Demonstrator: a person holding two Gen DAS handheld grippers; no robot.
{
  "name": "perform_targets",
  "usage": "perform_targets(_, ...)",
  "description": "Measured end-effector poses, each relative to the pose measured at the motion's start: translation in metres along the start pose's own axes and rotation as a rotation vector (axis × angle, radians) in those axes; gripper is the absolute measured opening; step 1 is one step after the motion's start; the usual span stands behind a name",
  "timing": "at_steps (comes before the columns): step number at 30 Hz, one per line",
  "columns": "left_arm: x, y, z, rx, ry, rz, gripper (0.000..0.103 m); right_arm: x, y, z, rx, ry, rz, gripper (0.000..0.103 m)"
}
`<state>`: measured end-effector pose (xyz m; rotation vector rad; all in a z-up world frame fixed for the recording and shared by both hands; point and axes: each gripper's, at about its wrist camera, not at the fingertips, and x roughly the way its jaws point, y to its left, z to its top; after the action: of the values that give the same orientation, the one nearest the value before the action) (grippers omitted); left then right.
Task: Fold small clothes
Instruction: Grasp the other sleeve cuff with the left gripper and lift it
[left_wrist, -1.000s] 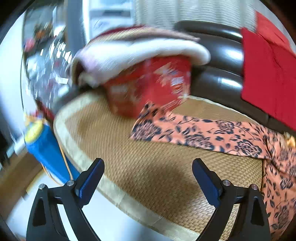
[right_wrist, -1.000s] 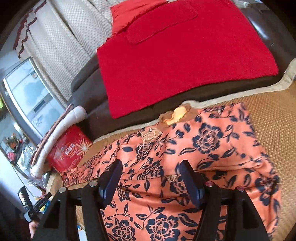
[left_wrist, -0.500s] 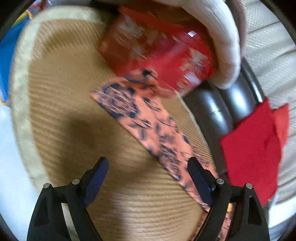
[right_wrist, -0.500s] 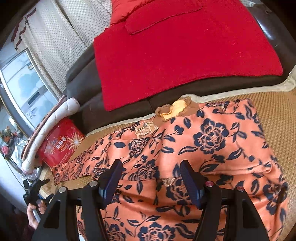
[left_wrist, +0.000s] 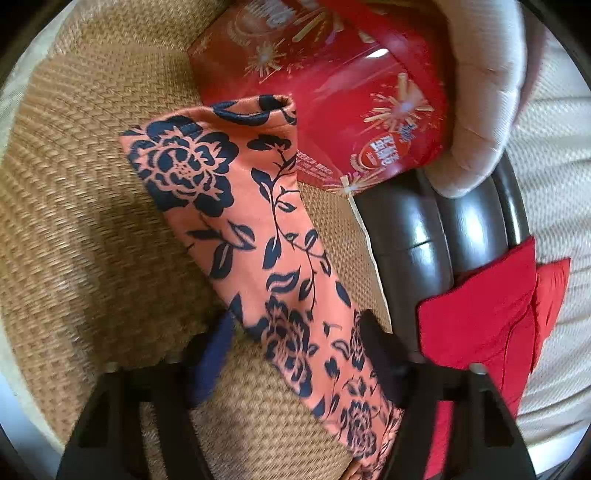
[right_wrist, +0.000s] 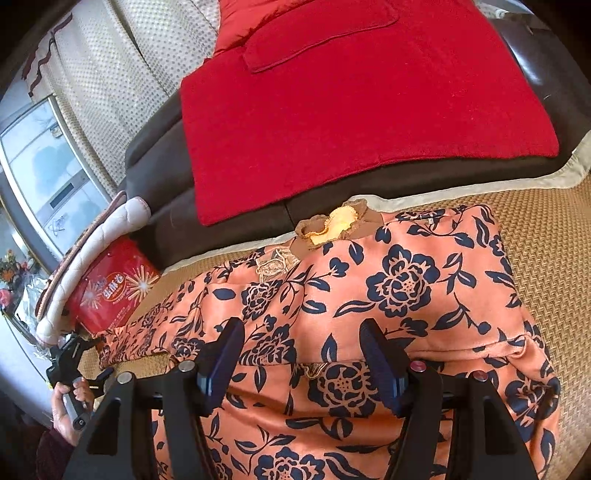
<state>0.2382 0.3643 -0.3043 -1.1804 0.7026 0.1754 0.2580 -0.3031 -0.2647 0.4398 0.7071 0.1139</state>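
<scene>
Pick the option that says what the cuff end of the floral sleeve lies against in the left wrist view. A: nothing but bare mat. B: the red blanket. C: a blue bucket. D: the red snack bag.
D: the cuff of the floral sleeve butts against the lower edge of the red snack bag, which sits under a white quilted pad on the woven mat.
</scene>
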Motion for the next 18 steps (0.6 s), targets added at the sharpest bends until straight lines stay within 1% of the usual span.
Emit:
perform_targets(1,0.004,0.001,0.003,-0.02,0.0,-0.005,0.059,0.0,0.0,0.0,0.003,-0.003,0.001,0.068)
perform_targets(3,0.01,0.002,0.008,-0.04,-0.007,-0.001,0.044,-0.001,0.0,0.002,0.005,-0.011,0.005,0.068)
perform_targets(4,0.013,0.002,0.009,-0.043,-0.008,0.004,0.04,-0.002,0.0,0.002,0.001,-0.015,0.005,0.068)
perform_targets(5,0.014,0.003,0.012,-0.043,-0.011,0.006,0.03,-0.002,0.0,0.003,-0.002,-0.017,0.003,0.068)
perform_targets(6,0.02,0.003,0.014,-0.04,-0.012,0.014,0.018,-0.002,0.0,0.003,-0.003,-0.017,0.001,0.068)
perform_targets(7,0.022,0.006,0.017,-0.037,-0.009,0.029,0.012,-0.001,0.0,0.003,-0.003,-0.016,0.001,0.068)
perform_targets(8,0.023,0.009,0.017,-0.036,-0.01,0.032,0.009,-0.001,-0.001,0.003,-0.004,-0.013,0.0,0.068)
perform_targets(9,0.022,0.011,0.016,-0.036,-0.026,0.018,0.008,0.0,-0.001,0.003,-0.006,-0.012,-0.003,0.068)
perform_targets(11,0.018,0.007,0.012,0.001,-0.051,0.009,0.006,0.0,-0.003,0.003,-0.011,-0.014,-0.01,0.068)
perform_targets(14,0.004,-0.011,0.004,0.1,-0.102,-0.017,0.006,-0.003,-0.008,0.004,-0.006,-0.029,-0.029,0.068)
perform_targets(18,-0.018,-0.066,-0.01,0.293,-0.138,-0.037,0.005,-0.011,-0.019,0.008,0.025,-0.055,-0.04,0.068)
